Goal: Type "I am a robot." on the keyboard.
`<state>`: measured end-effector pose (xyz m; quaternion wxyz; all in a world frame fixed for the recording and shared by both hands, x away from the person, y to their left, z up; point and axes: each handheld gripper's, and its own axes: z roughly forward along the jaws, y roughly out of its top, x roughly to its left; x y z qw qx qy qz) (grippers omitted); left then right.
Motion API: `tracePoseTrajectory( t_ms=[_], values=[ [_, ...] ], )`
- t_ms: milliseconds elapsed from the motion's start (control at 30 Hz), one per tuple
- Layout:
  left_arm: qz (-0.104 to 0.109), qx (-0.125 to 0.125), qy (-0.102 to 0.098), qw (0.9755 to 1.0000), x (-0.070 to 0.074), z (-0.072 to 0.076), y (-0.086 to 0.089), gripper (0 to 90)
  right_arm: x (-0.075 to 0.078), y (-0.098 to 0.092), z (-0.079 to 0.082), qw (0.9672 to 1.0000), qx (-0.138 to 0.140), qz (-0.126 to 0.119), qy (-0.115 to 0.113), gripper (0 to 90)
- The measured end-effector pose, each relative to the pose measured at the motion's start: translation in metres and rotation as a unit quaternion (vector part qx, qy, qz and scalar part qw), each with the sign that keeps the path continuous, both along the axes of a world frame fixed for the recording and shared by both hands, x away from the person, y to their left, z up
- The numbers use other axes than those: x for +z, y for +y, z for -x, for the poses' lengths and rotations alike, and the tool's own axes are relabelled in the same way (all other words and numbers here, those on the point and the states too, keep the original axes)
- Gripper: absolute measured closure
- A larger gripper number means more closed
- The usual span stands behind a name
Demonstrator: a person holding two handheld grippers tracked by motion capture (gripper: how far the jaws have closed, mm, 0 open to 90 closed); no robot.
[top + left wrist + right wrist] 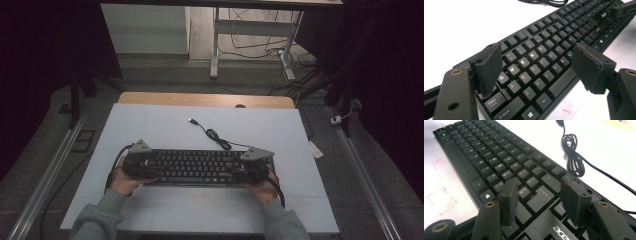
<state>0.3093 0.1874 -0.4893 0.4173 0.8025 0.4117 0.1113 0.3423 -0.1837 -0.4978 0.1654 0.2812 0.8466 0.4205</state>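
Note:
A black keyboard (195,167) lies flat across the middle of the white table (165,125), its keys lit faintly. My left gripper (137,162) hovers over its left end. In the left gripper view it (536,50) stands open above the Q-W-E-R keys (524,62), with nothing clamped. My right gripper (252,167) is at the keyboard's right end. In the right gripper view it (539,185) is open over the Enter key (540,198). The keyboard's black cable (215,134) coils behind it and ends in a USB plug (191,120). Whether the pads touch the keys, I cannot tell.
The cable coil (574,157) lies close behind the keyboard's right half. Faint red marks (439,197) show on the table in front. A wooden desk edge (205,99) runs behind the white surface. Beyond it stand desk legs (215,50) and floor wires.

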Motion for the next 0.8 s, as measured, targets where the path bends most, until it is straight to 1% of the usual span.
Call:
tracePoseTrajectory(
  t_ms=[100, 300, 367, 467, 567, 633, 667, 800],
  values=[
    [-0.001, -0.002, 0.003, 1.0, 0.0, 0.0, 0.0, 24.9, 0.001, 0.001, 0.0, 1.0, 0.002, 0.001, 0.0, 48.8],
    [-0.007, 0.001, 0.012, 0.9999, -0.002, -0.001, -0.001, 25.1, 0.007, 0.004, 0.002, 0.9999, 0.006, -0.009, -0.002, 48.9],
    [-0.008, 0.001, 0.013, 0.9999, -0.002, -0.002, -0.001, 25.0, 0.008, 0.007, 0.002, 1.0, 0.006, -0.007, 0.0, 49.1],
    [-0.009, 0.0, 0.011, 0.9999, -0.002, -0.001, -0.001, 25.1, 0.008, 0.013, 0.002, 0.9998, 0.014, -0.011, 0.001, 49.3],
    [-0.012, -0.001, 0.013, 0.9998, -0.003, -0.001, -0.003, 25.1, 0.009, 0.021, 0.003, 0.9997, 0.023, -0.007, 0.0, 50.3],
    [-0.016, -0.003, 0.015, 0.9998, -0.003, -0.001, -0.004, 25.0, 0.01, 0.025, 0.004, 0.9996, 0.027, -0.008, -0.005, 53.0],
    [-0.017, -0.002, 0.015, 0.9998, -0.003, -0.001, -0.005, 25.0, 0.011, 0.027, 0.004, 0.9995, 0.031, -0.008, -0.005, 55.6],
    [-0.016, -0.002, 0.015, 0.9998, -0.004, -0.001, -0.005, 25.0, 0.012, 0.036, 0.004, 0.9984, 0.054, -0.018, 0.0, 66.4]
  ],
)
